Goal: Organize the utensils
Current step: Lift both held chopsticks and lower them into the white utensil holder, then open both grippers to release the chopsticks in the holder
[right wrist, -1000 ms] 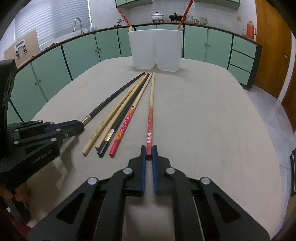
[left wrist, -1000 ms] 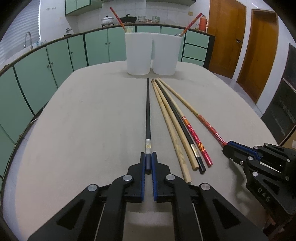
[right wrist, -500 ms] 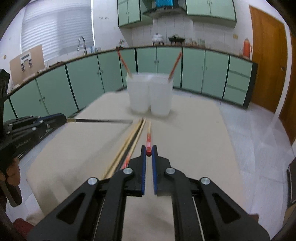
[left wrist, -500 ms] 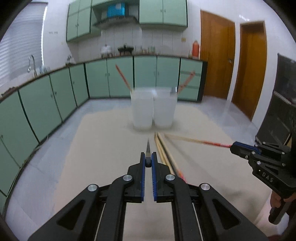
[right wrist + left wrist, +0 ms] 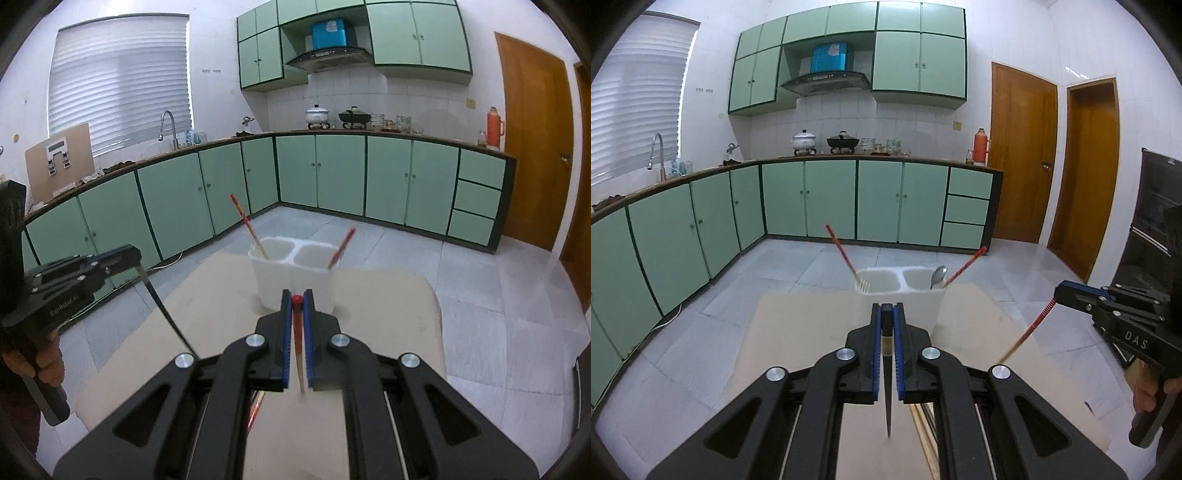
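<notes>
My left gripper (image 5: 887,314) is shut on a black chopstick (image 5: 887,398) that hangs tip down, high above the table. My right gripper (image 5: 296,299) is shut on a red-patterned chopstick (image 5: 297,343), also hanging tip down. Each shows in the other's view: the red chopstick (image 5: 1030,330) under the right gripper (image 5: 1062,291), the black one (image 5: 166,314) under the left gripper (image 5: 135,258). A white two-compartment holder (image 5: 903,291) (image 5: 293,275) stands ahead at the table's far end, with a red chopstick in each compartment and a spoon (image 5: 937,277) in the right one.
Other chopsticks (image 5: 925,424) lie on the beige table (image 5: 798,332) below my grippers, mostly hidden by them. Green cabinets, a sink and wooden doors surround the table. A black oven (image 5: 1156,221) stands at the right.
Both grippers have lifted their chopsticks off the table and risen high. The chopsticks swung from lying flat to hanging tip down. The holder now shows from above.
</notes>
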`<action>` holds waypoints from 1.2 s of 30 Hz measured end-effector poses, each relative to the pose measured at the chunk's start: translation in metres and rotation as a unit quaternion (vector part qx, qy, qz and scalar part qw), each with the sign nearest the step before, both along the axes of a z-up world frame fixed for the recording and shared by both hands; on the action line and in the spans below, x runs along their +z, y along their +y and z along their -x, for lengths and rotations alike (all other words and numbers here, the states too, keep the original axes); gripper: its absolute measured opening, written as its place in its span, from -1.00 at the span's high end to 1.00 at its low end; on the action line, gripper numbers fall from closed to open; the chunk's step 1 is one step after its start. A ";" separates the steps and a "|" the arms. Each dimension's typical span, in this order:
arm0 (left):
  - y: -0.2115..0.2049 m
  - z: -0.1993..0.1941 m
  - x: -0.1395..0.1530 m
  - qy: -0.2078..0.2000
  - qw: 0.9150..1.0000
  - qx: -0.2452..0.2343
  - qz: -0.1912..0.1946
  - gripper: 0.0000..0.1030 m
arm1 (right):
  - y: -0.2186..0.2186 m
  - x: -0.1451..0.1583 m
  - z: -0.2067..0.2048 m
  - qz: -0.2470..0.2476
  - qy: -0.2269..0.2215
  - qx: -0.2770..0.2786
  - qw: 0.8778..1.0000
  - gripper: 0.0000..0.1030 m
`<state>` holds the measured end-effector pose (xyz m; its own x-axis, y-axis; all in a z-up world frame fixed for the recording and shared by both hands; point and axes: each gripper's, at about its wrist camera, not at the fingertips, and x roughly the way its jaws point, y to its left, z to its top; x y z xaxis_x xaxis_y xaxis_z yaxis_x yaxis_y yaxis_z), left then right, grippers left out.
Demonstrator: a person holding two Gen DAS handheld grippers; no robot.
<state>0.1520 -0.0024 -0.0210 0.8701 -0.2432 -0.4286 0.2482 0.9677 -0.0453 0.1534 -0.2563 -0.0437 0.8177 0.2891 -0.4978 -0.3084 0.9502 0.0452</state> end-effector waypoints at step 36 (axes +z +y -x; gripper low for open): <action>-0.040 -0.178 0.046 -0.067 0.998 0.012 0.014 0.88 | 0.002 0.059 -0.179 -0.022 -0.039 -0.010 0.999 0.90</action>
<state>0.3298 -0.0426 0.0249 0.9247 -0.2325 -0.3016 0.2313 0.9721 -0.0403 0.3322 -0.2547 0.0158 0.8598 0.2920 -0.4190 -0.2934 0.9539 0.0627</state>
